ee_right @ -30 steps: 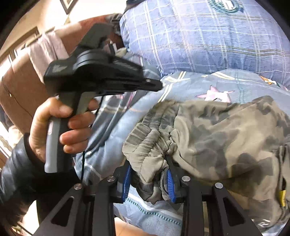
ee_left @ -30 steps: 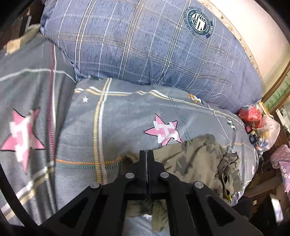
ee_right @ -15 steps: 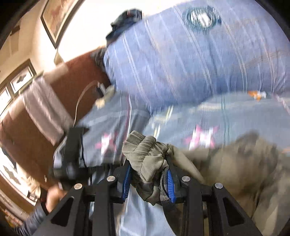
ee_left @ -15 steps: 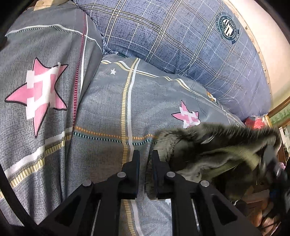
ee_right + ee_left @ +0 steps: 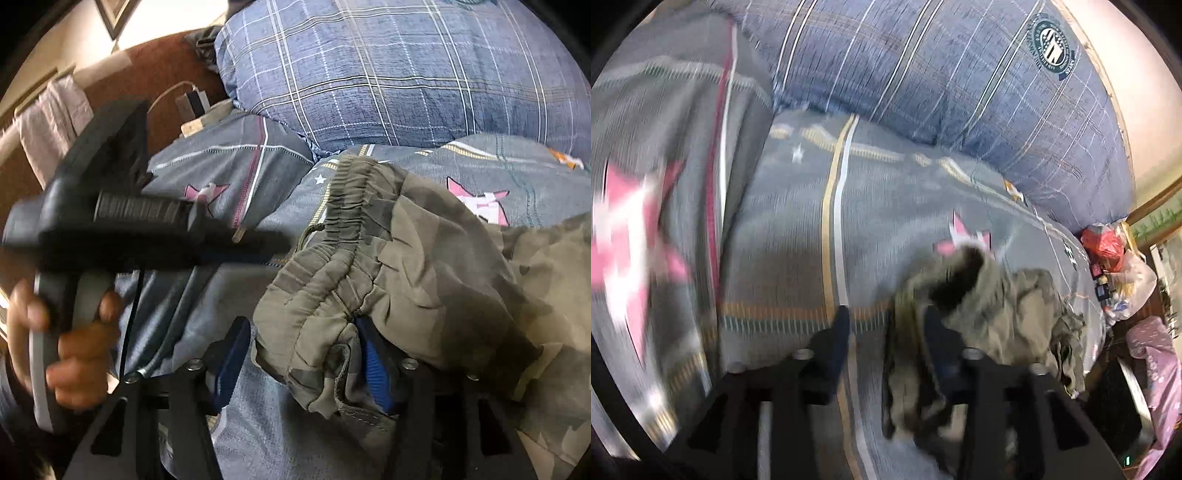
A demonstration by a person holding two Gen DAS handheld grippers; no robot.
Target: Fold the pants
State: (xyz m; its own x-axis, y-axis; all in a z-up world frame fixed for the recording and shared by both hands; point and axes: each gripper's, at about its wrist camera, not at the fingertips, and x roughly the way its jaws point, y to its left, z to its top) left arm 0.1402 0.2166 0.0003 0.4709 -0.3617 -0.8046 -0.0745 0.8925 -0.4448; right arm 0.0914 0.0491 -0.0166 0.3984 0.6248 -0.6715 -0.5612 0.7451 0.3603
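The olive camouflage pants (image 5: 424,266) lie crumpled on the grey star-print bedcover (image 5: 524,177). My right gripper (image 5: 303,354) has spread jaws with a bunch of the elastic waistband (image 5: 343,210) lying between them. My left gripper (image 5: 886,325) is open; a fold of the pants (image 5: 993,306) hangs loosely by its right finger (image 5: 934,332). The left gripper also shows in the right wrist view (image 5: 255,243), held by a hand (image 5: 70,332) left of the waistband.
A big blue plaid pillow (image 5: 942,74) lies behind the bedcover (image 5: 798,240). Plastic bags (image 5: 1123,258) and a purple cloth (image 5: 1160,373) sit off the bed's right edge. A brown headboard (image 5: 147,70) with a charger and cable (image 5: 192,103) stands at left.
My left gripper has opened from shut and the pants fabric has slipped loose. My right gripper's jaws have widened and it has come down with the waistband onto the bed.
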